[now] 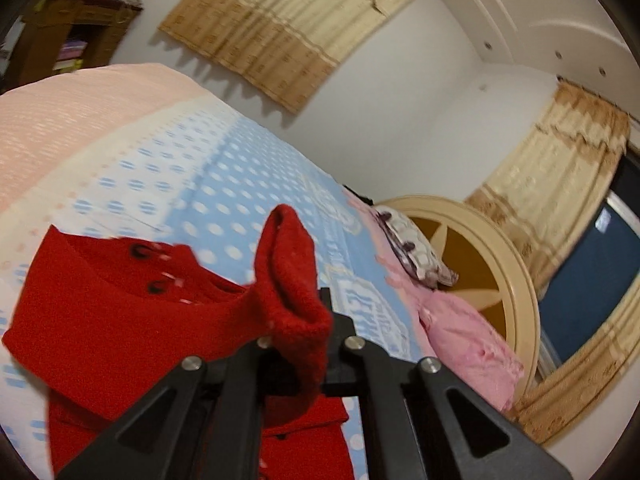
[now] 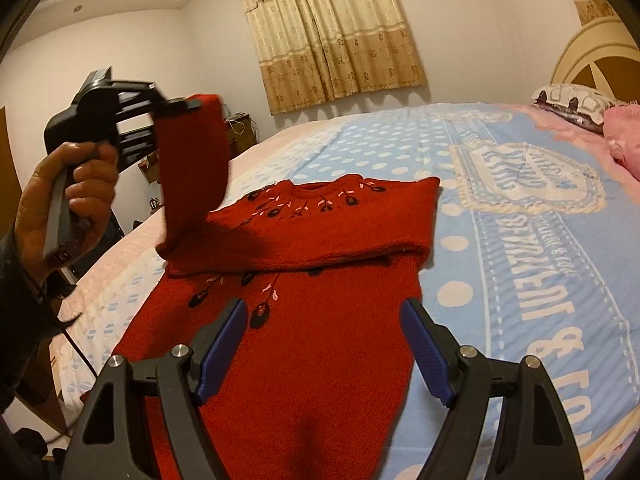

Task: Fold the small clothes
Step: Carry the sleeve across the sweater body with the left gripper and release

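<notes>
Hovering wide open and empty at bottom centre, the right tool [image 2: 322, 354] sits over the red sweater [image 2: 320, 340] on the bed [image 2: 520, 280]; farther, upper left, the left tool [image 2: 188, 106] pinches the sleeve [image 2: 192, 168], lifted across the chest.

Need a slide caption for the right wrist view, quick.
Left gripper lifts one sleeve of the red sweater off the bed; right gripper hovers open above it.

Red sweater [image 2: 320, 320] with black and pink flower embroidery; pale blue bedspread [image 2: 520, 280], white-dotted, cream lettering; beige curtain [image 2: 332, 28], brown flowered band; blue-padded fingers [image 2: 420, 344].
</notes>
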A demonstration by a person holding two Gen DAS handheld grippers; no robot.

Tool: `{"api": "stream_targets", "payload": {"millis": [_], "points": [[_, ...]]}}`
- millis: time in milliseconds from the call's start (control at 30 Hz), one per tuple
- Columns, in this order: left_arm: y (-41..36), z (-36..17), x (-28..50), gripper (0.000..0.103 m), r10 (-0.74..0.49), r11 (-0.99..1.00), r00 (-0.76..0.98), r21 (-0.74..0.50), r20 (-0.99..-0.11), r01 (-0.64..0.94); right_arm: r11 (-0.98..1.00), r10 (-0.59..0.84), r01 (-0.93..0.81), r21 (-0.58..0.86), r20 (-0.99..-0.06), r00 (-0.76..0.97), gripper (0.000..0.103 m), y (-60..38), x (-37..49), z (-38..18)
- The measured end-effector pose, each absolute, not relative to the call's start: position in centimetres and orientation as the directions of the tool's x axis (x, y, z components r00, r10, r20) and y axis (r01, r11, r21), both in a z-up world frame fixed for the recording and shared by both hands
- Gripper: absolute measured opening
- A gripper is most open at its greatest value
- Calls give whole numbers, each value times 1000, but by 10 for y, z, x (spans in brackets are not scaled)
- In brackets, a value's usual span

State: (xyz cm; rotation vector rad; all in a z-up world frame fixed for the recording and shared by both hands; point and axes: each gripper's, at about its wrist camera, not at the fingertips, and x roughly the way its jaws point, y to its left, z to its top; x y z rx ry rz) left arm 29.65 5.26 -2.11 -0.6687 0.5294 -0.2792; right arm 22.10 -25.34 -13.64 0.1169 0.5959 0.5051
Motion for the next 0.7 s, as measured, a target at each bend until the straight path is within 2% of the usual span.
{"api": "stream_targets", "payload": {"millis": [167, 600, 700], "points": [[4, -31, 309, 3, -423, 786, 812, -608, -403, 108, 870, 493, -412, 271, -513, 703, 79, -256, 224, -139], [-85, -82, 333, 3, -349, 918, 736, -370, -580, 144, 861, 508, -400, 313, -534, 676, 80, -260, 231, -148], [-88, -87, 330, 13, -339, 932, 714, -323, -612, 166, 858, 513, -400, 322, -537, 670, 80, -261, 233, -149]]}}
